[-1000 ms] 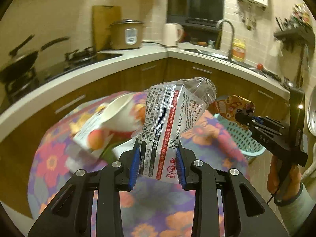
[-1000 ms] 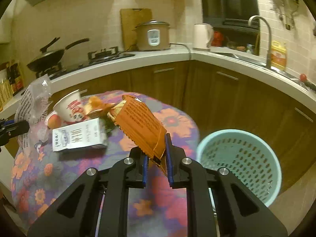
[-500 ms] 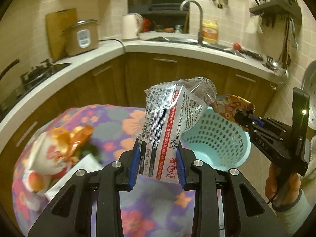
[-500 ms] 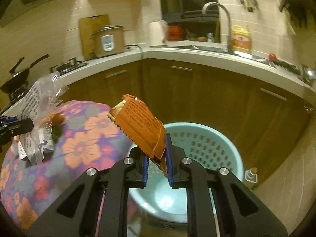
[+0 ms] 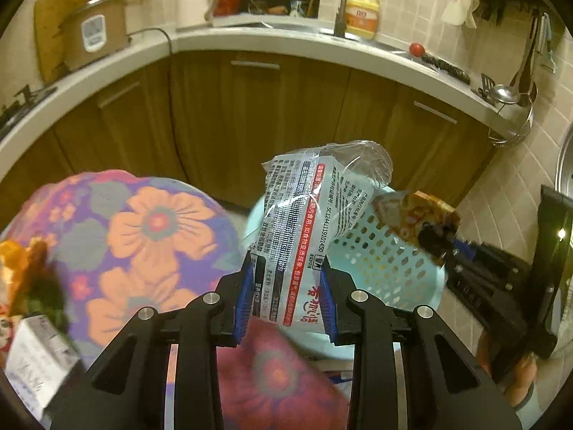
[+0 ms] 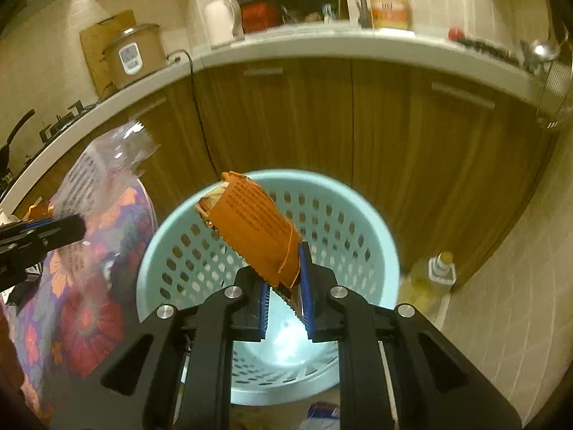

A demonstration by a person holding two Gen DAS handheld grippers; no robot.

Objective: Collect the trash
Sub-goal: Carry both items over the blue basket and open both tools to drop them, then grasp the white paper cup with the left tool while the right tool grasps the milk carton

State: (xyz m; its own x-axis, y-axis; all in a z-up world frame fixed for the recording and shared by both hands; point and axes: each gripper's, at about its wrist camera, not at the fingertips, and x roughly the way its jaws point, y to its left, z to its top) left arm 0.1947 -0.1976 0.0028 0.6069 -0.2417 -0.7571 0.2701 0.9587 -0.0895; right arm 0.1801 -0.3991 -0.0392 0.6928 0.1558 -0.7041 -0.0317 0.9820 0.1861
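Trash wrappers, light and crinkly, sit pinched by their lower edges: clear bag (image 5: 308, 229) in left tongs (image 5: 284, 299), orange packet (image 6: 256, 233) in right tongs (image 6: 285, 299), above basket (image 6: 358, 215).

Clear printed wrapper (image 5: 308, 236), orange packet (image 6: 256, 233), seemingly above perforated blue basket (image 6: 361, 222)

The clear printed wrapper (image 5: 315, 225) hides the near wall of the pale blue basket (image 5: 386, 251) — its small print is unreadable. The white carton (image 5: 32, 362) is blurred and cut off at the left edge; the right gripper (image 5: 435, 247) smears into the orange packet (image 5: 419, 211).
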